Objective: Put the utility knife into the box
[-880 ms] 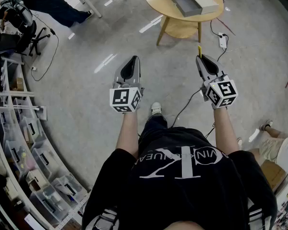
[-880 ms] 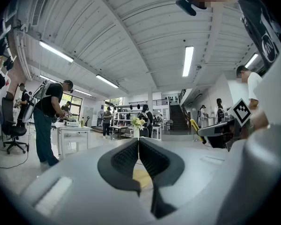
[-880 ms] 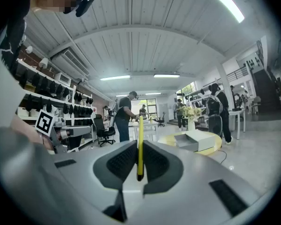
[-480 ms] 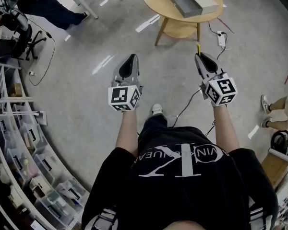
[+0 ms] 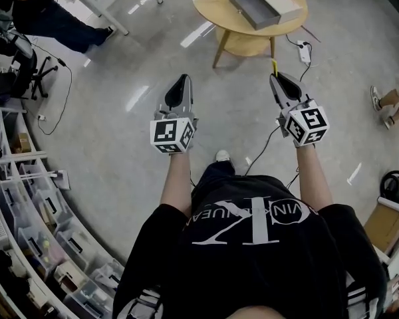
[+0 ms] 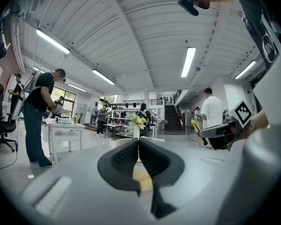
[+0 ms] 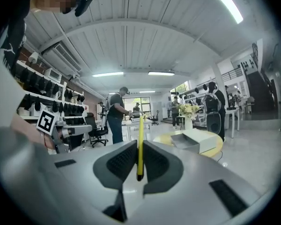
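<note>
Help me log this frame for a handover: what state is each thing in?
Left gripper: shut, empty.
Right gripper: shut on knife.
Knife: clamped, sticking out past the jaw tips, not yet in box.
Box: open, on the table, looks empty.

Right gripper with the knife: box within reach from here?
Probably not from this stance. The right gripper, shut on the utility knife, hangs over the floor, and the box sits on the round table further ahead. Nothing blocks the way; a step forward should do.
</note>
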